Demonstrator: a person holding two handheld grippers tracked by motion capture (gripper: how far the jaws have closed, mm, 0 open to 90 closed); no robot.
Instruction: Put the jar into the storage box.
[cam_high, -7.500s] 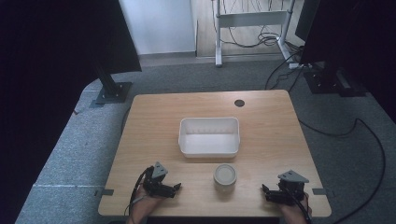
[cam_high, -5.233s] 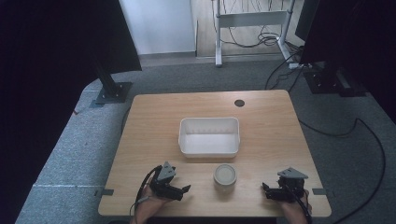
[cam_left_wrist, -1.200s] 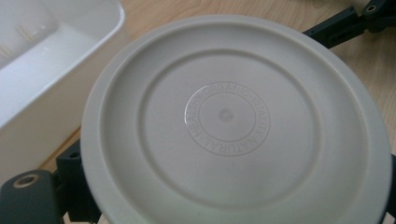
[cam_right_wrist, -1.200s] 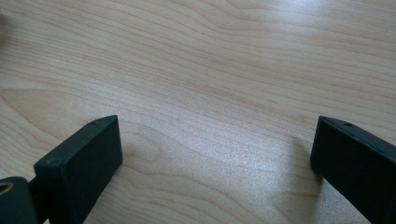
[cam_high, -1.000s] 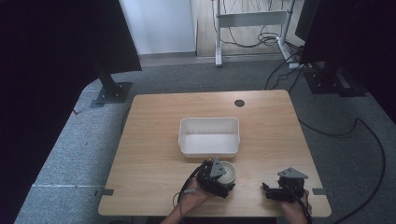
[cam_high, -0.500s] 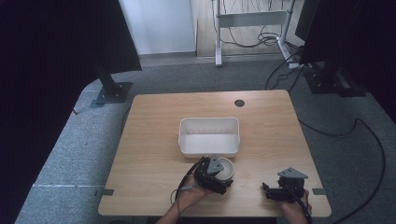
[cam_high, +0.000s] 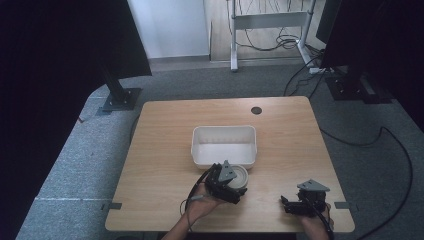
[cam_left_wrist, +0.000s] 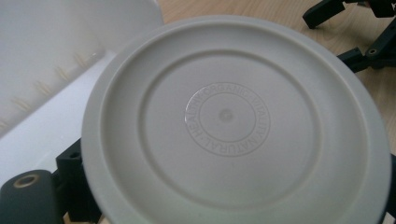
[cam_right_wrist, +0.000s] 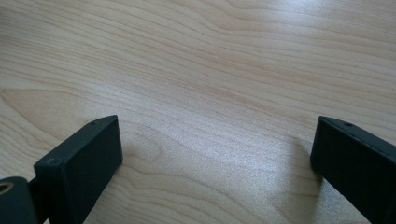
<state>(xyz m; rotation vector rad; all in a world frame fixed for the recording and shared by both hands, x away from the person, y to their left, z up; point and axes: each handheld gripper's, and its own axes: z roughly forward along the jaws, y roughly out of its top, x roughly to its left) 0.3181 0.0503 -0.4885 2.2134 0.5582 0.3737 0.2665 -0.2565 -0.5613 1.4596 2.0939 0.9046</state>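
The left gripper (cam_high: 239, 189) sat at the round grey lid (cam_left_wrist: 236, 121) — its jaws flanked the lid's rim, though whether they pinched it could not be told. The lid lay on the wooden table (cam_high: 160, 150), just beside the near wall of the white tray (cam_high: 223, 134). The right gripper (cam_right_wrist: 215, 163) rested on the table near the front right edge, jaws spread wide — well apart from the lid.

Your high view is dim at its dark edges; soft light falls evenly on the table (cam_high: 165, 130). In your left gripper view, the lid (cam_left_wrist: 233, 121) above the jaws is sharp, the white tub (cam_left_wrist: 56, 56) overexposed and blurred. Between your right jaws, a pale sheen; faint shadows beside each.
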